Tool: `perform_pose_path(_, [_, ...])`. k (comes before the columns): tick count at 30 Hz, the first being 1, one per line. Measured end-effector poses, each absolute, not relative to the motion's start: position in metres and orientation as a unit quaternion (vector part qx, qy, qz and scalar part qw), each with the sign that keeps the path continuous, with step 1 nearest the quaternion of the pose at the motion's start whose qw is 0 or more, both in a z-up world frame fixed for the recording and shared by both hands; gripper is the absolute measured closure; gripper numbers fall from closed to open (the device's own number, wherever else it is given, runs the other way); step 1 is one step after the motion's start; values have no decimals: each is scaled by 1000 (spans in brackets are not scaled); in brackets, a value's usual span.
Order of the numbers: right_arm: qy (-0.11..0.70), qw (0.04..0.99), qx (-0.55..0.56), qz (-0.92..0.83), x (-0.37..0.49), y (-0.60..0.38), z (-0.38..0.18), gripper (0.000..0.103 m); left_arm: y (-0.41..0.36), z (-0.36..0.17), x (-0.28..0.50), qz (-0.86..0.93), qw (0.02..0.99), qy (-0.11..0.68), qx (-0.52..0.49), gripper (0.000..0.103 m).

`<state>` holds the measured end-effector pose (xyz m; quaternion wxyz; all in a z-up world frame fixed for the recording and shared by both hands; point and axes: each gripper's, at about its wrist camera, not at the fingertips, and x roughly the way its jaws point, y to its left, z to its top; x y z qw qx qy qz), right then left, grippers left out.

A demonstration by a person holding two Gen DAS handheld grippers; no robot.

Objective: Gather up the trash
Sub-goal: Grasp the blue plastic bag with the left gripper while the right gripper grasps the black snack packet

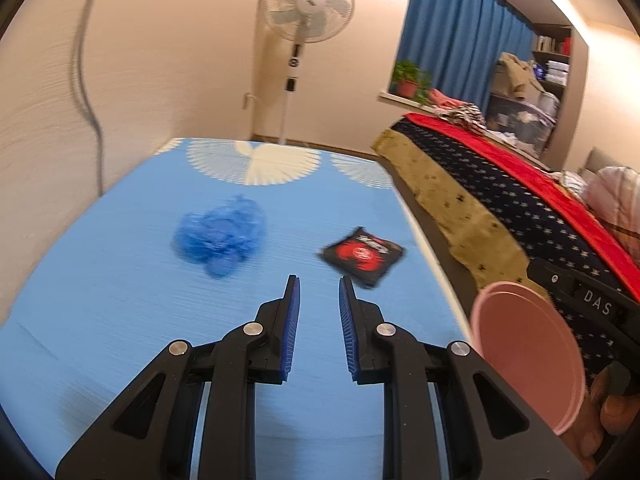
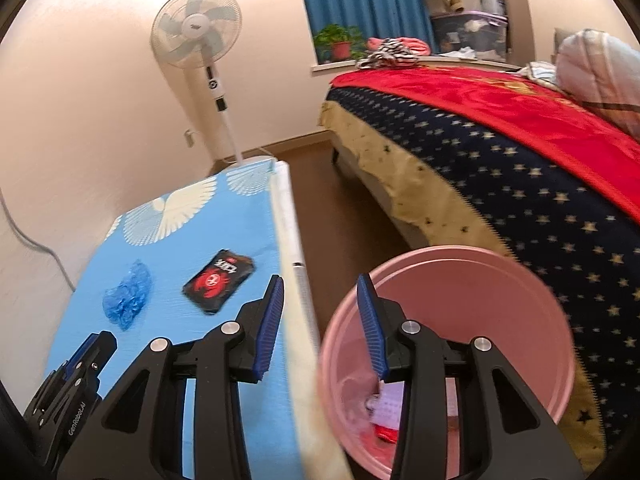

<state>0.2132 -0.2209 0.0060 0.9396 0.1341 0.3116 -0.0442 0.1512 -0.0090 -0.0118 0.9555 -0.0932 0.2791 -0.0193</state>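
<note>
Plainly, two bits of trash lie on the blue-covered desk [image 1: 120, 320]: a black snack wrapper [image 1: 362, 255] with a red crab print, and a crumpled blue plastic bag [image 1: 221, 236]. Taking the wrapper as the landmark, the bag sits well apart from it on the wall side, and the desk's bed-side edge runs just beyond its other side.

The left gripper [image 1: 319, 282] hangs over the desk with its fingers apart and nothing between them. The wrapper lies just ahead of those fingers and a little toward the bed; the bag lies ahead toward the wall, somewhat farther off. The wrapper is flat, and its long axis runs slantwise across the line the left fingers point along.

The right gripper [image 2: 320, 280] is beside the wrapper toward the bed, straddling the desk's edge. Its fingers stand apart too, and the rim of a pink bin [image 2: 540, 292] passes between them; whether the pads actually press on that rim I cannot tell. The bin sits off the desk edge on the bed side of the wrapper, with some scraps already in its bottom.

The left gripper looks the nearer and freer one, so the wrapper seems its likely pick: a short reach forward and slightly bedward, then lowering onto a thin, flat packet.
</note>
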Motion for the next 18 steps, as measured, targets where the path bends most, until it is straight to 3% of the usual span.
perform_pose_path(18, [374,912,160,48,297,-146,-43,64,53,-24,192,69,948,285,-121,83])
